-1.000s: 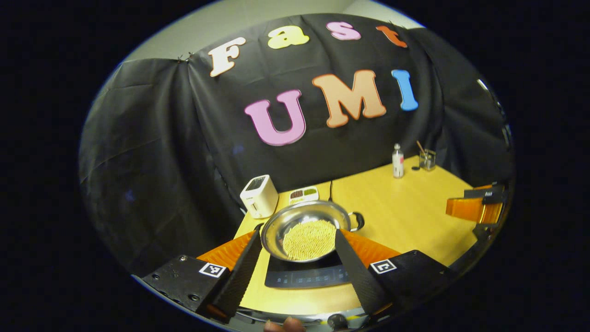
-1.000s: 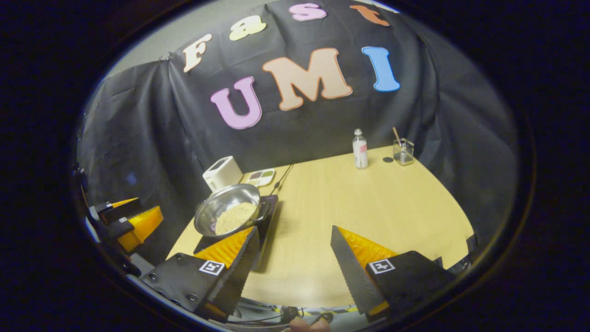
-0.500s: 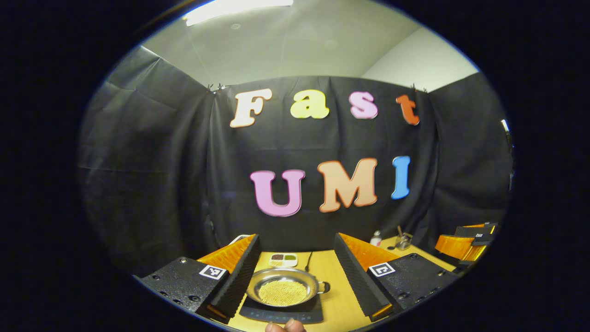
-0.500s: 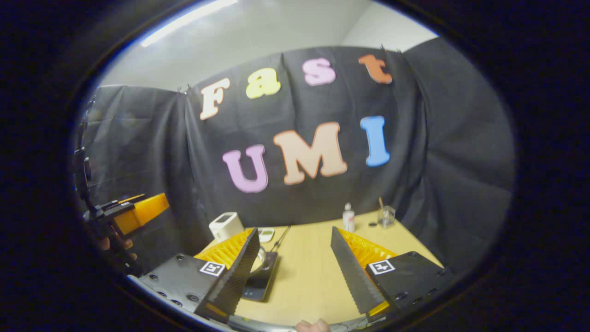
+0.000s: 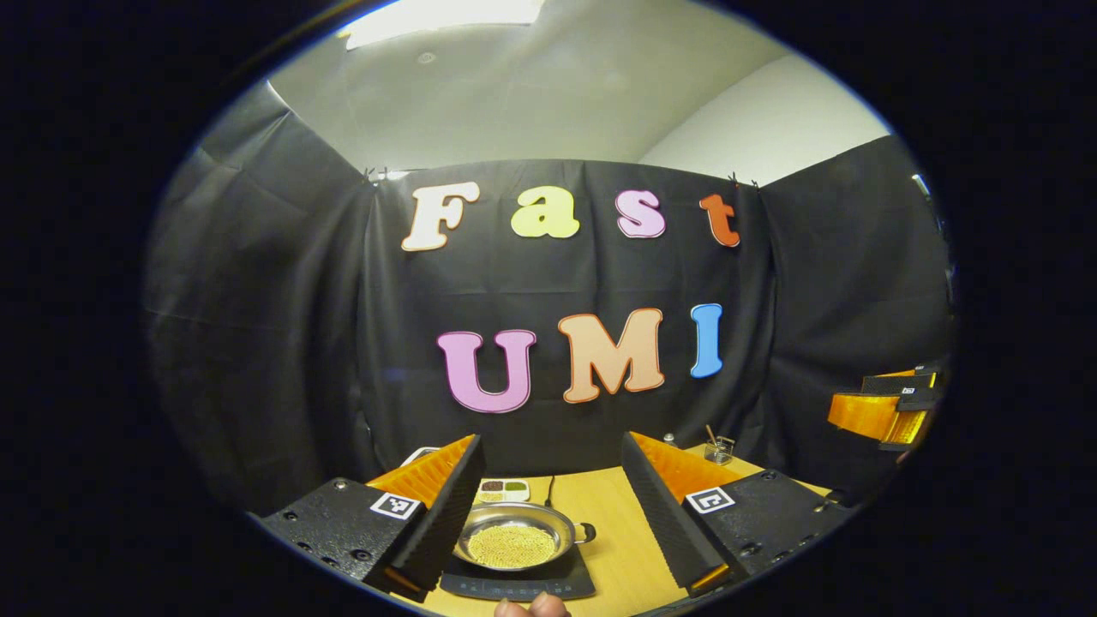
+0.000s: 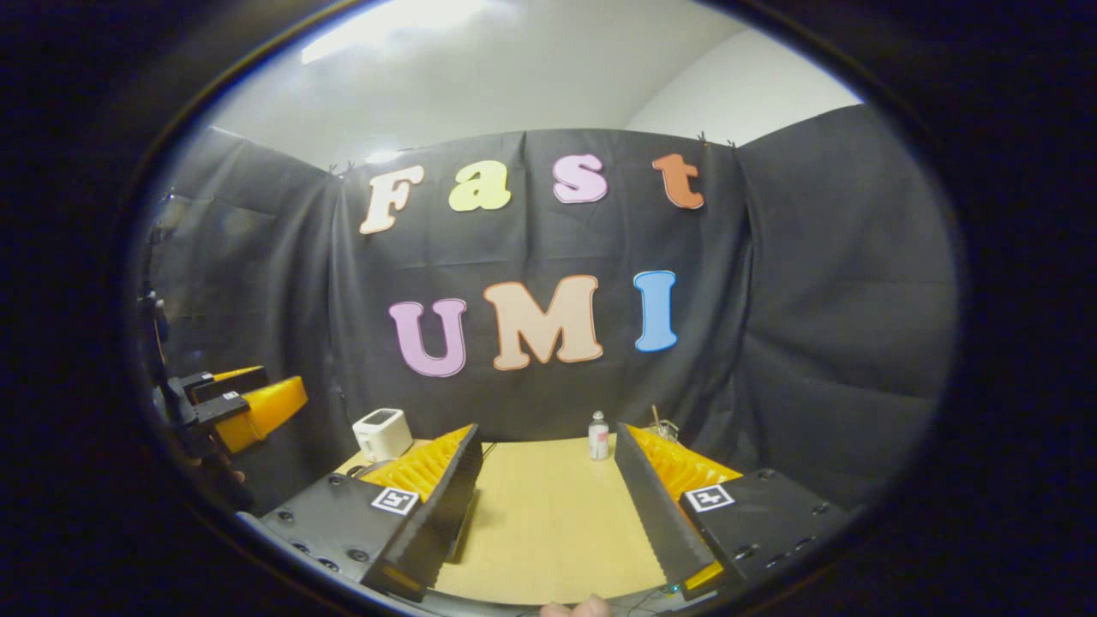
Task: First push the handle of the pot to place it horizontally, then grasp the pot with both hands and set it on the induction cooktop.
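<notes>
A steel pot (image 5: pixel 514 542) holding pale grains sits on the black induction cooktop (image 5: pixel 518 586), its small loop handle (image 5: pixel 585 533) pointing right. My left gripper (image 5: pixel 550 441) stands open, raised and drawn back from the pot, with nothing between its fingers. My right gripper (image 6: pixel 546 428) is also open, held over the wooden table (image 6: pixel 548 514) to the right of the cooktop. Each gripper appears in the other's view: the right gripper (image 5: pixel 883 411) at the far right, the left gripper (image 6: pixel 248 403) at the far left.
A white toaster (image 6: pixel 381 433) stands at the table's back left. Behind the pot lie a small divided dish (image 5: pixel 503 489) and a cable (image 5: pixel 548 490). A bottle (image 6: pixel 599 435) and a glass jar (image 5: pixel 718 446) stand at the back right.
Both grippers have pulled back from the pot and tilted upward, so the wall and ceiling now show. The pot stays on the cooktop. Both grippers remain open.
</notes>
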`<state>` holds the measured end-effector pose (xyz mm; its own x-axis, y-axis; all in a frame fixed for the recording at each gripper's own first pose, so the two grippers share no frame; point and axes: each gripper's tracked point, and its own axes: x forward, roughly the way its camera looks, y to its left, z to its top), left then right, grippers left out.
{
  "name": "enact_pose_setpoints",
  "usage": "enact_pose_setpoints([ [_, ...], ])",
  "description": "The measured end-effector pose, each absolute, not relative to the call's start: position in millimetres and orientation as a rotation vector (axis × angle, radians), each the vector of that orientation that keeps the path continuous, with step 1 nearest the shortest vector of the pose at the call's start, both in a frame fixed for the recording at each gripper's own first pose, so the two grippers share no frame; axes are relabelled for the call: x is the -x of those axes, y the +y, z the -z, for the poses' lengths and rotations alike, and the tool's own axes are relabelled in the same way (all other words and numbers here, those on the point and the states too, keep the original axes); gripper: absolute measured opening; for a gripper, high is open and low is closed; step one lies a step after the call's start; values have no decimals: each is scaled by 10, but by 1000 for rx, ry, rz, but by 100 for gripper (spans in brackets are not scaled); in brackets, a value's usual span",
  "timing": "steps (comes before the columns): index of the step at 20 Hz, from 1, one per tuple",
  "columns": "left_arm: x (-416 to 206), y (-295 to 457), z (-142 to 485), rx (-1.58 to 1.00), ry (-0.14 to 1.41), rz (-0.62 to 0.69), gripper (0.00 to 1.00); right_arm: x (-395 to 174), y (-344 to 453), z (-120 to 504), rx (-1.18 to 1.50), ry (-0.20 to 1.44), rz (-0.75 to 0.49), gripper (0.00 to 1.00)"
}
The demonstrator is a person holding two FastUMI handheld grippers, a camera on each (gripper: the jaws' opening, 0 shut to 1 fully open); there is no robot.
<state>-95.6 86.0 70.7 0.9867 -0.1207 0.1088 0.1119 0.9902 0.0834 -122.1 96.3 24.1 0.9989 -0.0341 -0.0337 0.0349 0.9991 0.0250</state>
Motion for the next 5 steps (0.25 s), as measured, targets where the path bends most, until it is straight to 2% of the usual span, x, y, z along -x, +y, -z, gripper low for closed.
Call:
enact_pose_setpoints([
  [3,1063,934,-699,-135,-136,112,96,1231,1017,-235,-21,22,25,94],
  [5,1087,975,-696,-148,-124,95,99,1225,1030,-216,-27,31,18,94],
])
